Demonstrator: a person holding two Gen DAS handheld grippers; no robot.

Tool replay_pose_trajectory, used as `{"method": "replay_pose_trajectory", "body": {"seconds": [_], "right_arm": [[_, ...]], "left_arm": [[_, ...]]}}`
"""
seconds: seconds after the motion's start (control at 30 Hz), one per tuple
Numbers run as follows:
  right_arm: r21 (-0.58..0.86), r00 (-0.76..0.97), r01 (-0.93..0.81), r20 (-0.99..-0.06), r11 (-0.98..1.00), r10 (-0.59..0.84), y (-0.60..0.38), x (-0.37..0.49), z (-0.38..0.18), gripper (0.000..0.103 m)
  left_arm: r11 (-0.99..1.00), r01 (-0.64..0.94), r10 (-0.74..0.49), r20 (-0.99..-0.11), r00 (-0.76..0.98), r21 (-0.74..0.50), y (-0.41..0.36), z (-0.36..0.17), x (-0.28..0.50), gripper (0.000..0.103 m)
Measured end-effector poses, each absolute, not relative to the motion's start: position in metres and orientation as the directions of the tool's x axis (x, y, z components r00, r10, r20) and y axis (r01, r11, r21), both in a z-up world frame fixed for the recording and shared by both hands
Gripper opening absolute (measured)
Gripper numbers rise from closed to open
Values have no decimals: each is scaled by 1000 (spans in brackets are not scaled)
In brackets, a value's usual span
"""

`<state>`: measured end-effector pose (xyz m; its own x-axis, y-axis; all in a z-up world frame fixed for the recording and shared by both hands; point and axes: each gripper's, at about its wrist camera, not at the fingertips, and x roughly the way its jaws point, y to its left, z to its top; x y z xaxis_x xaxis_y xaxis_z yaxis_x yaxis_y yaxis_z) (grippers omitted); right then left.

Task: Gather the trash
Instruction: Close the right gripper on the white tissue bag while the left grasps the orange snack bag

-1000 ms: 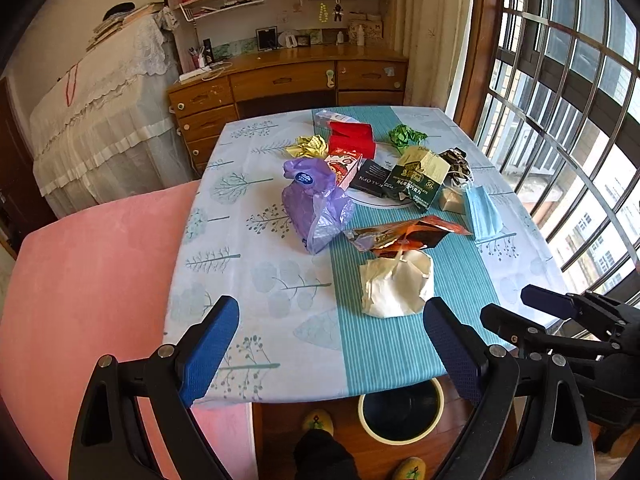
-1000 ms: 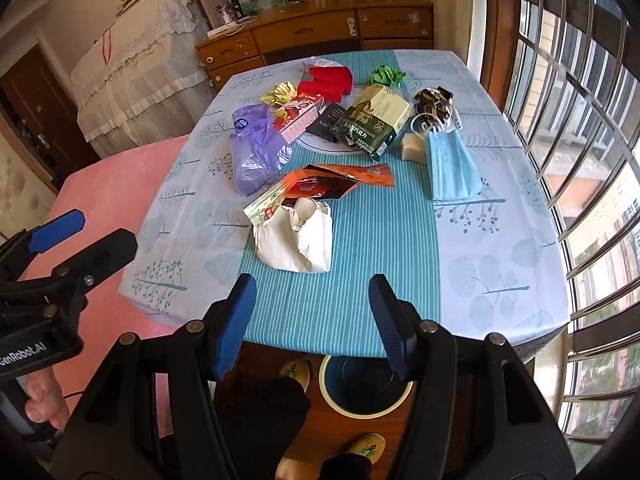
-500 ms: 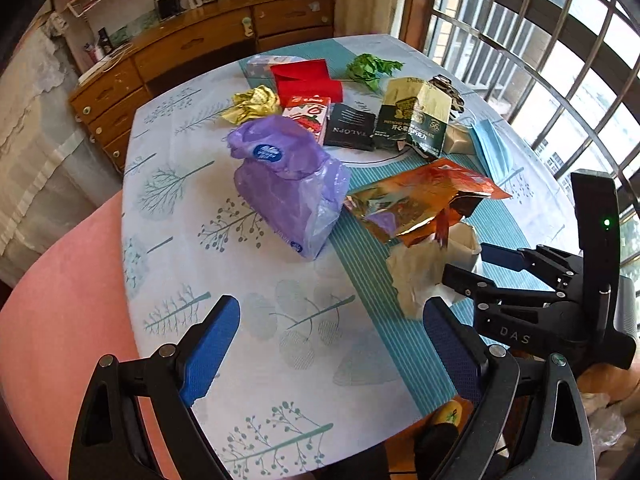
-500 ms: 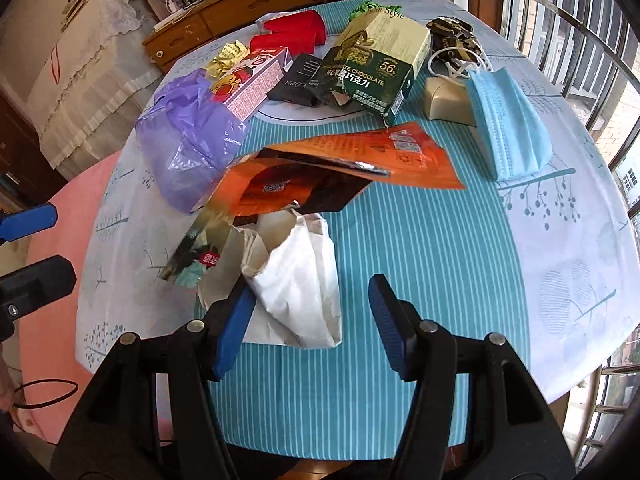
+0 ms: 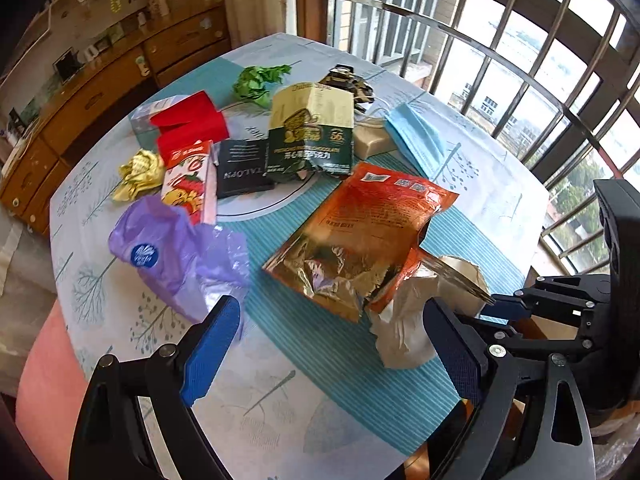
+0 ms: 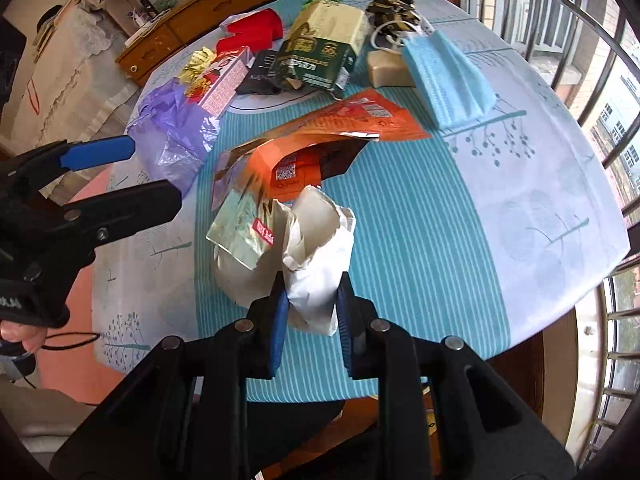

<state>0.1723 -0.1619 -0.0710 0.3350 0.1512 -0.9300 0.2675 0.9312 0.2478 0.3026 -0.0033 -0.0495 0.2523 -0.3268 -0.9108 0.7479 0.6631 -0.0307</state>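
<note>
White paper bag (image 6: 316, 272) lies crumpled on the teal stripe of the tablecloth (image 6: 420, 240) at the near edge, at 6 o'clock from the orange foil pouch (image 6: 320, 148) whose torn flap overlaps it; it looks light, soft and crushable, so a pinch across its bunched near end should hold. Right gripper (image 6: 310, 312) now has that end between its pads, jaws just closing from wide to pressing the paper, having dropped from above the table edge. Left gripper (image 5: 332, 344) stays spread and empty, now nearer, purple plastic bag (image 5: 180, 252) at its 10 o'clock
</note>
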Motion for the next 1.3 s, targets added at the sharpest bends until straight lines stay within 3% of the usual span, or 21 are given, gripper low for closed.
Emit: {"method": "replay_pose_trajectory", "body": {"seconds": [0.23,0.53,0.83,0.93,1.1,1.23,1.3], "right_arm": [[220,314,372,-944,902,101,-187,138,-70,19],[189,308,429,-950,884,53,-190,115,-74,19],[227,336,485,-940,845,59,-194,100,-72,19],[238,341,500,-938,832,64,-195,94,-71,19],[248,354,512,-933,822,61,-195,83,-66,19],[259,366,527,-929,809,59,-198,77,-64,19],[260,371,531,-927,807,55,-199,74,-61,19]], "left_arm": [[546,837,-283,-935,214,26,-57,-77,298,95],[531,845,-286,-953,101,-70,-119,-87,302,95],[539,841,-143,-979,148,48,-172,-112,296,94],[562,824,-72,-989,130,68,-177,-129,298,74],[606,794,-60,-993,105,48,-175,-135,302,63],[619,784,-80,-990,120,45,-168,-127,303,36],[626,779,-94,-988,122,36,-162,-124,303,27]]}}
